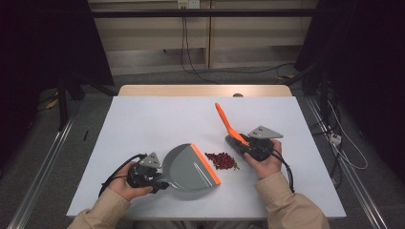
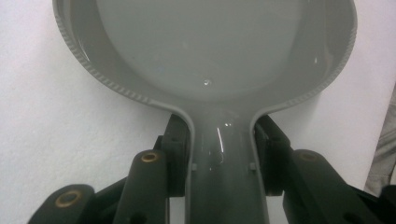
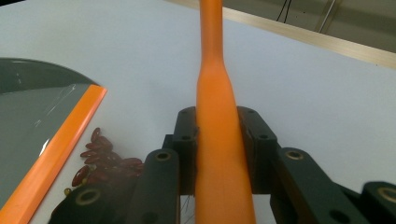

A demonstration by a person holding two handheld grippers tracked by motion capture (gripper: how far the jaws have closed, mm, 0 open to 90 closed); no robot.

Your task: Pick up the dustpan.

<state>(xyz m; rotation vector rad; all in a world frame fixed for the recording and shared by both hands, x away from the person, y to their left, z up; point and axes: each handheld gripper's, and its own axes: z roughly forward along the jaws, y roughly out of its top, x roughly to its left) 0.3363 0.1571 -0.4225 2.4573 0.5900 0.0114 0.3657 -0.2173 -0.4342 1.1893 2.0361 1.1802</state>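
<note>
- The left gripper [image 1: 155, 179] pinches the handle of the grey dustpan [image 1: 188, 167], which lies flat at 7 o'clock on the white table [image 1: 143, 119]; its orange lip [image 1: 206, 163] faces 3 o'clock.
- The red beans [image 1: 222, 161] are piled just beside that lip, apart from it.
- The right gripper [image 1: 239, 143] clamps the orange brush handle [image 1: 227, 121], which slants toward 11 o'clock.
- Bare tabletop stretches from 10 to 2 o'clock; the near edge lies close under both hands.
</note>
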